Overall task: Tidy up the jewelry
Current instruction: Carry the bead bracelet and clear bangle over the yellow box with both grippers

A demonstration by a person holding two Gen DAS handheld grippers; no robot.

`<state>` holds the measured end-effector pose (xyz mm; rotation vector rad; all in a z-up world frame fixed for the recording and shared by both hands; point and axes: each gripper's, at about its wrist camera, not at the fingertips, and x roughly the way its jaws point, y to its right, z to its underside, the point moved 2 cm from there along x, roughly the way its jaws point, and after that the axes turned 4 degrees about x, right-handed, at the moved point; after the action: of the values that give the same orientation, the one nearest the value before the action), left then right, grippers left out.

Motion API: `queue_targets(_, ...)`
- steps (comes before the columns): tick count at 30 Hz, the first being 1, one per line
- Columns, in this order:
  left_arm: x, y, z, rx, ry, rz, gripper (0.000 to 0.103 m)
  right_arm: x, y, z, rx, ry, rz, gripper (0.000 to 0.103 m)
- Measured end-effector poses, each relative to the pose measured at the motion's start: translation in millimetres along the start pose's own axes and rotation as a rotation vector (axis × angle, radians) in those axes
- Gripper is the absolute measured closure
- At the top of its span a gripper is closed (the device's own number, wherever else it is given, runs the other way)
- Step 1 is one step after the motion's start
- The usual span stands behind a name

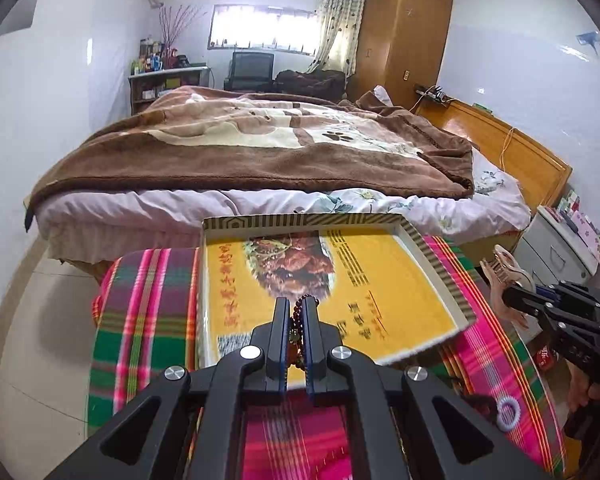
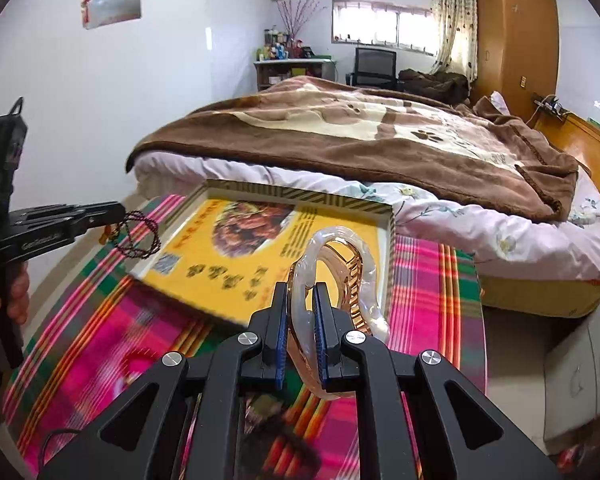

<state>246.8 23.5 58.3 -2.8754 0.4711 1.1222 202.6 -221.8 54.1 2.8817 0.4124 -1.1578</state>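
Note:
My left gripper (image 1: 297, 304) is shut on a dark red bead bracelet (image 1: 298, 322), held over the near part of a shallow yellow box lid (image 1: 384, 276). In the right wrist view the bracelet (image 2: 138, 234) hangs as a loop from the left gripper (image 2: 118, 210) above the lid's left edge (image 2: 172, 224). My right gripper (image 2: 304, 290) is shut on a pale translucent hair claw clip (image 2: 340, 264) with gold teeth, over the lid's near right corner. The clip (image 1: 500, 276) and right gripper (image 1: 510, 294) show at the right of the left wrist view.
The lid lies on a pink and green plaid cloth (image 1: 148, 304) over a small table. A pale ring-shaped hair tie (image 1: 508, 414) lies on the cloth at right. A bed with a brown blanket (image 1: 260, 148) stands behind. A grey drawer unit (image 2: 580, 372) stands at right.

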Motion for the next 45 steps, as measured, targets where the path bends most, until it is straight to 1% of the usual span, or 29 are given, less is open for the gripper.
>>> queue_targets(5, 41.6, -11.1, -10.4, -0.026, -0.026, 0.01, 0.097, 48.2, 13.3, -15.5, 0.002, -0.059, 0.032, 0.091)
queue_targets(11, 90.4, -24.9, -16.0, -0.043, -0.074, -0.004, 0.097, 101.0, 21.8, -25.5, 0.005, -0.148, 0.057, 0.091)
queue_targets(16, 112.3, -31.4, -16.1, -0.044, -0.105, -0.016, 0.097, 132.3, 24.0, -28.8, -0.008, -0.214, 0.069, 0.091)
queue_targets(21, 122.2, -35.1, -13.2, -0.038, -0.128, -0.031, 0.097, 146.9, 20.9, -29.6, -0.027, -0.238, 0.075, 0.091)
queue_targets(25, 128.0, -38.7, -8.6, -0.05, -0.14, -0.029, 0.097, 156.3, 19.5, -30.7, -0.032, -0.259, 0.089, 0.091)
queue_targets(35, 135.9, -41.3, -0.9, -0.061, -0.172, -0.028, 0.097, 165.4, 16.9, -36.1, -0.04, -0.268, 0.117, 0.09)
queue_targets(38, 137.6, -42.6, 0.7, -0.065, -0.18, -0.037, 0.097, 166.1, 16.0, -37.4, -0.033, -0.27, 0.117, 0.087)
queue_targets(39, 138.3, -42.6, 1.3, -0.063, -0.186, -0.039, 0.095, 165.8, 15.7, -37.8, -0.031, -0.27, 0.115, 0.085)
queue_targets(41, 139.1, -42.0, 2.1, -0.058, -0.192, -0.038, 0.093, 165.9, 15.7, -39.0, -0.032, -0.271, 0.11, 0.076)
queue_targets(42, 139.5, -41.6, 2.2, -0.057, -0.195, -0.041, 0.087, 165.5, 15.1, -39.6, -0.033, -0.271, 0.106, 0.065)
queue_targets(43, 139.0, -41.4, 2.3, -0.056, -0.195, -0.045, 0.077, 164.6, 14.5, -40.2, -0.032, -0.268, 0.102, 0.058)
queue_targets(44, 138.5, -41.2, 2.3, -0.055, -0.194, -0.046, 0.072, 163.7, 13.7, -40.9, -0.033, -0.265, 0.1, 0.057)
queue_targets(45, 136.7, -40.9, 2.3, -0.058, -0.188, -0.043, 0.065, 162.7, 13.1, -41.9, -0.035, -0.262, 0.104, 0.057)
